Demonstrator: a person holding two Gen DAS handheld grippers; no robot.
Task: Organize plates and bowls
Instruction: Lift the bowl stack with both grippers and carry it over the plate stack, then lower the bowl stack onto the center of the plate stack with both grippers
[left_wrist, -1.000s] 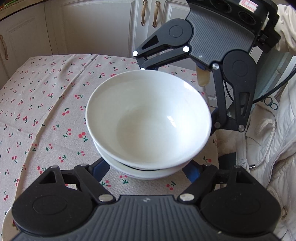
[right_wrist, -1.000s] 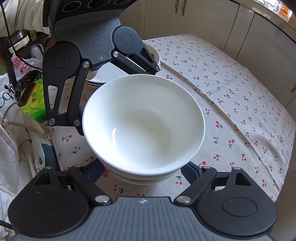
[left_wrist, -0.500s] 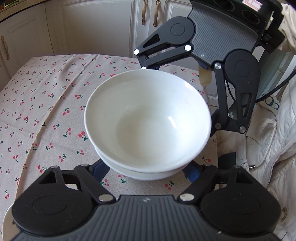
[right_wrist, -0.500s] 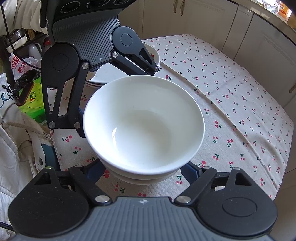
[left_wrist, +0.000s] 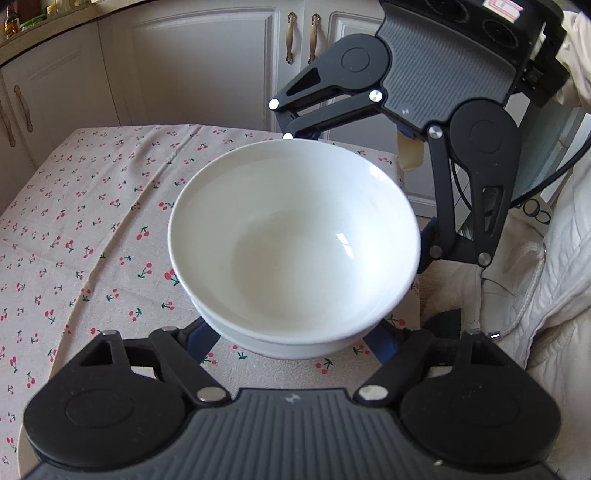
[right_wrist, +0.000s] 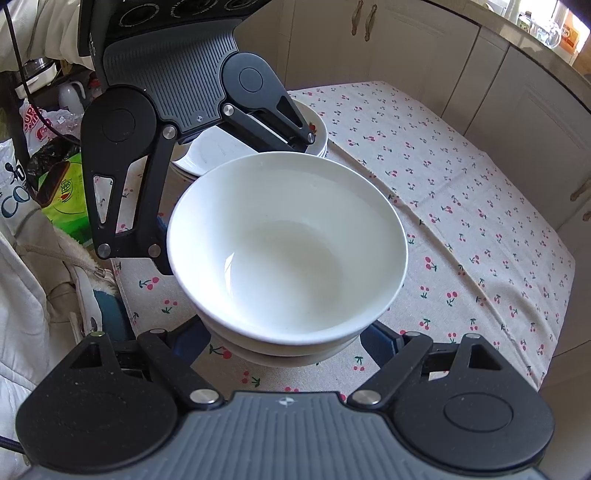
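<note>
A stack of nested white bowls (left_wrist: 293, 236) fills the middle of both wrist views, over the cherry-print tablecloth (left_wrist: 92, 229). My left gripper (left_wrist: 291, 343) straddles the stack low down, its blue pads (left_wrist: 199, 341) against the lower bowl's sides. From the opposite side my right gripper (right_wrist: 288, 350) clasps the same stack of bowls (right_wrist: 286, 247), with blue pads (right_wrist: 380, 345) on the lower bowl. Each gripper's black fingers (left_wrist: 454, 221) show across the bowls in the other's view. Whether the stack rests on the cloth or hangs just above it, I cannot tell.
A pile of white plates (right_wrist: 221, 155) sits on the table behind the left gripper. Cream cabinets (left_wrist: 207, 66) stand beyond the table's far edge. A person's white padded jacket (left_wrist: 546, 295) is close on one side, with bags (right_wrist: 62, 192) on the floor.
Almost nothing: the bowls stay between both grippers in the same place in each view, and the table's far edge sits slightly lower in the left wrist view.
</note>
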